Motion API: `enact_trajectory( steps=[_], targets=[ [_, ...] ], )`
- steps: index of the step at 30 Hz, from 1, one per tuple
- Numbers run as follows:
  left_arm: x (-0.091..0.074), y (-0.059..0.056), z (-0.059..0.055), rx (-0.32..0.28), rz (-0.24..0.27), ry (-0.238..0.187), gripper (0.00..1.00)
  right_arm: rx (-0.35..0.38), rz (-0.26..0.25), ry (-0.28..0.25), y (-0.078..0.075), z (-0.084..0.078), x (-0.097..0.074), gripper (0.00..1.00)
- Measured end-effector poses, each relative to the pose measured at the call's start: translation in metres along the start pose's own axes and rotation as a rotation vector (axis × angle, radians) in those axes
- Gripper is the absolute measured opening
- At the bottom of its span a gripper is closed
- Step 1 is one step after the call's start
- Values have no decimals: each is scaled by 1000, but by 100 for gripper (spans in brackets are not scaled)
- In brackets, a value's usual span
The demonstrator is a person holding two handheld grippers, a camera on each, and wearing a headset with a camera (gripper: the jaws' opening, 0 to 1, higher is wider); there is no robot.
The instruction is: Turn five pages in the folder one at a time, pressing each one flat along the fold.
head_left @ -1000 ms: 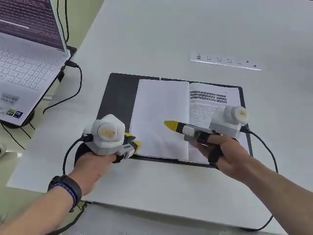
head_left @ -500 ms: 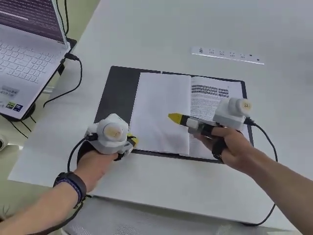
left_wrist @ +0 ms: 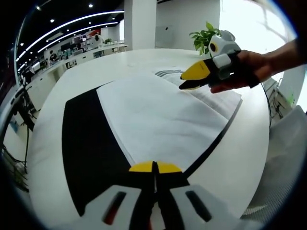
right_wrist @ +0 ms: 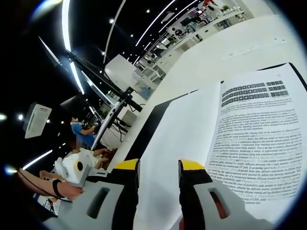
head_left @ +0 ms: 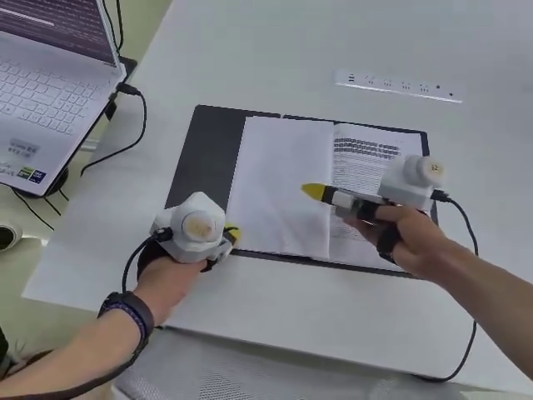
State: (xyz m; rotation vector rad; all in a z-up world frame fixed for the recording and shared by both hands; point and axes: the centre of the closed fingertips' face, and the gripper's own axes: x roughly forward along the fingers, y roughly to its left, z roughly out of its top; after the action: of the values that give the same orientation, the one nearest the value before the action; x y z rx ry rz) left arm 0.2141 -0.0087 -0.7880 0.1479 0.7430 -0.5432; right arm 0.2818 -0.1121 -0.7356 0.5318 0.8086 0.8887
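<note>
The white table [head_left: 250,50] carries the open folder [head_left: 204,150], lying flat near the person, black cover exposed at its left. A laptop [head_left: 50,92] stands at the far left, well apart. A blank page [head_left: 275,167] lies left of the fold [head_left: 331,167] and a printed page [head_left: 366,162] right of it. The fold's long axis runs from the near edge away from the person.

The right gripper [head_left: 315,192] is the nearer one. Its jaws are parted with nothing between them, its tips are over the blank page just beside the fold, and it points across the fold. Contact with the paper cannot be confirmed. The left gripper [head_left: 229,237], jaws pressed together, sits at the folder's near-left edge.

A power strip [head_left: 391,86] lies beyond the folder. In my judgement nothing obstructs a press along the fold.
</note>
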Motion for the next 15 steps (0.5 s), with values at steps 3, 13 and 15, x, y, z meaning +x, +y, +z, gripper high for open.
enact_trajectory(
  steps=[3,13,15],
  targets=[
    [0,1,0,-5,-3,0,0,-3,-7,-1,-3,1,-3,29],
    [1,1,0,-11,-7,2,0,-4,-31,-20,-13,7,-5,22],
    [1,1,-1,-12,-8,5,0,-3,-31,-24,-15,9,-3,21]
  ],
)
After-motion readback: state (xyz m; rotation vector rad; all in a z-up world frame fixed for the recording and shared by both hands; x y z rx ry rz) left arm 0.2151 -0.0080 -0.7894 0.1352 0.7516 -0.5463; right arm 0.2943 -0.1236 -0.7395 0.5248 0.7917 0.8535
